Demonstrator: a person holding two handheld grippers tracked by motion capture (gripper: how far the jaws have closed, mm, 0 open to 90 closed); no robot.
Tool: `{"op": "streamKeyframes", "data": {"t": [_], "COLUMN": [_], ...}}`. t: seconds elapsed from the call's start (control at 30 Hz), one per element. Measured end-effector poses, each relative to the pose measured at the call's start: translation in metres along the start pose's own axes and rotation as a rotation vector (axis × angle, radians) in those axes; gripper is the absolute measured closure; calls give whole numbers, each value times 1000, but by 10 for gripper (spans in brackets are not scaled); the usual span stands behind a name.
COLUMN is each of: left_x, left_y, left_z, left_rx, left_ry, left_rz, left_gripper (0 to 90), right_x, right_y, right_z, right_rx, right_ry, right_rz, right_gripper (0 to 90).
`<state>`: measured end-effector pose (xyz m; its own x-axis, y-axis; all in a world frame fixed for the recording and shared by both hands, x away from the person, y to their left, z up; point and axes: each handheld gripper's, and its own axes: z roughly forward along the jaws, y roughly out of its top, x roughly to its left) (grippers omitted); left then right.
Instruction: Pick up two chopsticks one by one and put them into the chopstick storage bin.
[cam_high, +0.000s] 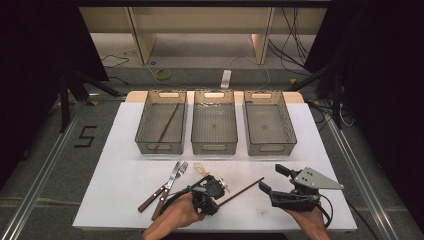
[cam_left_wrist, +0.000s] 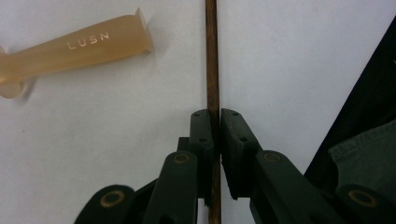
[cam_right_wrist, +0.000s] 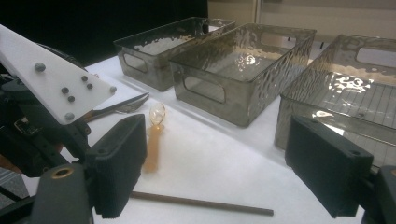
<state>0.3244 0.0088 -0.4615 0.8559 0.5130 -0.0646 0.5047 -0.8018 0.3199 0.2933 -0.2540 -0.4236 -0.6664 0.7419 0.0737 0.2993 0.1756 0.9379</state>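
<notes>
three bins (cam_high: 214, 125) | fork (cam_high: 172, 187) | knife (cam_high: 160, 190) | amber spoon (cam_right_wrist: 153, 135)

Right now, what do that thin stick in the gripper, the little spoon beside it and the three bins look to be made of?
The stick, clamped in the left gripper, looks like dark brown wood, going by its matte grain. The spoon seems amber translucent plastic, with moulded lettering on the handle. The bins look like smoky clear plastic: light glints off rippled walls you can see through.
</notes>
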Motion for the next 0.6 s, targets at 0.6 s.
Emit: {"op": "streamKeyframes", "data": {"t": [0.6], "left_x": [-3], "left_y": [0], "left_z": [0], "left_rx": [1], "left_ry": [21], "left_rz": [17], "left_gripper": [833], "right_x": [-1], "right_y": [0], "right_z": [0], "right_rx": [-5], "right_ry": [0], "right_rz": [5], "right_gripper": [216]}}
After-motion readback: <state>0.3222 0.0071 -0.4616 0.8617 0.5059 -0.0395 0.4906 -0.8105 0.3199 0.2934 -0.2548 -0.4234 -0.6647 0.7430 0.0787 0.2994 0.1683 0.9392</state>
